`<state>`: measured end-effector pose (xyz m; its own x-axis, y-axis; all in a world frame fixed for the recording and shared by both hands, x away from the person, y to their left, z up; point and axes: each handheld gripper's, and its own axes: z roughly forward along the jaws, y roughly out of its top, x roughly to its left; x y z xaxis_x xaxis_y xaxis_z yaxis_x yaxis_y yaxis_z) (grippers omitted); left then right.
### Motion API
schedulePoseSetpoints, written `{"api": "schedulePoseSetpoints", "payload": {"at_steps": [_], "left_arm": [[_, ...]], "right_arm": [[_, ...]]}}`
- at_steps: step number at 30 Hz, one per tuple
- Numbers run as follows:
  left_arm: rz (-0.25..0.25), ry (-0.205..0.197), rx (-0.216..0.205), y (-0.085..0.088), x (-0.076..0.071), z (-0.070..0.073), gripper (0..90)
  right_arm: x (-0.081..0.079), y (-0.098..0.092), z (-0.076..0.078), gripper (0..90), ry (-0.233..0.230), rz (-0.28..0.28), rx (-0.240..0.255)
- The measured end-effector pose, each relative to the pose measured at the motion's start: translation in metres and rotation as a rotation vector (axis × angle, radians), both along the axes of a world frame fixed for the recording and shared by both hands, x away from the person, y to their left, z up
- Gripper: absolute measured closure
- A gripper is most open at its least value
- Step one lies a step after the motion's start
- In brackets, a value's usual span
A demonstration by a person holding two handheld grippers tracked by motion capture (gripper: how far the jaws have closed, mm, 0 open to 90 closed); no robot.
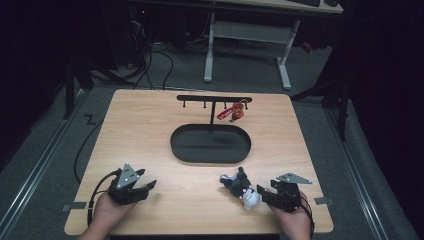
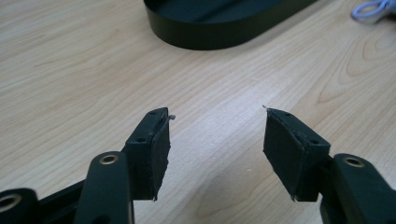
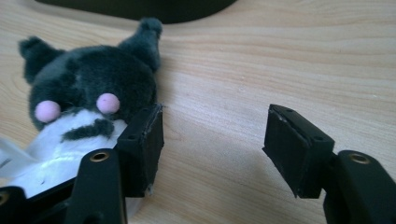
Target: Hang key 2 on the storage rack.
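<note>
A dark grey and white plush toy (image 1: 240, 186) with pink cheeks lies on the wooden table near the front right. My right gripper (image 1: 262, 194) stands open just right of it. In the right gripper view the plush (image 3: 88, 84) rests against the outside of the left jaw, and the gap of the right gripper (image 3: 215, 135) holds only bare table. My left gripper (image 1: 149, 187) is at the front left, open and holding nothing. Its jaws (image 2: 217, 135) stand wide over bare wood.
A black oval tray base (image 1: 175, 145) with a post and hook bar (image 1: 214, 98) stands mid-table. A red-strapped charm (image 1: 234, 112) hangs from the bar's right end. The base's rim (image 2: 210, 28) lies ahead of the left gripper. A pale loop (image 2: 371, 10) lies beyond it.
</note>
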<state>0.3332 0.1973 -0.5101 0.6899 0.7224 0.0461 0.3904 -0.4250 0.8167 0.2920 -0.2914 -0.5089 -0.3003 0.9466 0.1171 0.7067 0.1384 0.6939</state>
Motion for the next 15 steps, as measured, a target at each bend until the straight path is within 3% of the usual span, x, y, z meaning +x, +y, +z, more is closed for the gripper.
{"api": "schedulePoseSetpoints", "payload": {"at_steps": [3,4,5,7,10,15], "left_arm": [[-0.011,0.011,-0.012,0.003,0.001,-0.001,41.2],[-0.011,0.011,-0.012,0.003,0.001,-0.001,41.2],[-0.030,0.019,-0.029,0.002,0.000,0.000,41.1],[-0.050,0.022,-0.029,0.001,-0.002,0.000,41.1],[-0.062,0.022,-0.038,0.000,-0.002,0.001,41.0],[-0.072,0.012,-0.044,-0.003,-0.001,0.001,40.4]], "right_arm": [[0.004,0.003,0.004,36.5,0.072,0.001,-0.060],[0.004,0.003,0.004,36.5,0.072,0.001,-0.060],[0.005,0.005,0.012,36.5,0.134,0.013,-0.107],[0.008,0.006,0.018,36.0,0.180,0.021,-0.141],[0.012,0.006,0.025,35.5,0.237,0.011,-0.149],[0.022,0.011,0.023,34.2,0.342,0.022,-0.221]]}}
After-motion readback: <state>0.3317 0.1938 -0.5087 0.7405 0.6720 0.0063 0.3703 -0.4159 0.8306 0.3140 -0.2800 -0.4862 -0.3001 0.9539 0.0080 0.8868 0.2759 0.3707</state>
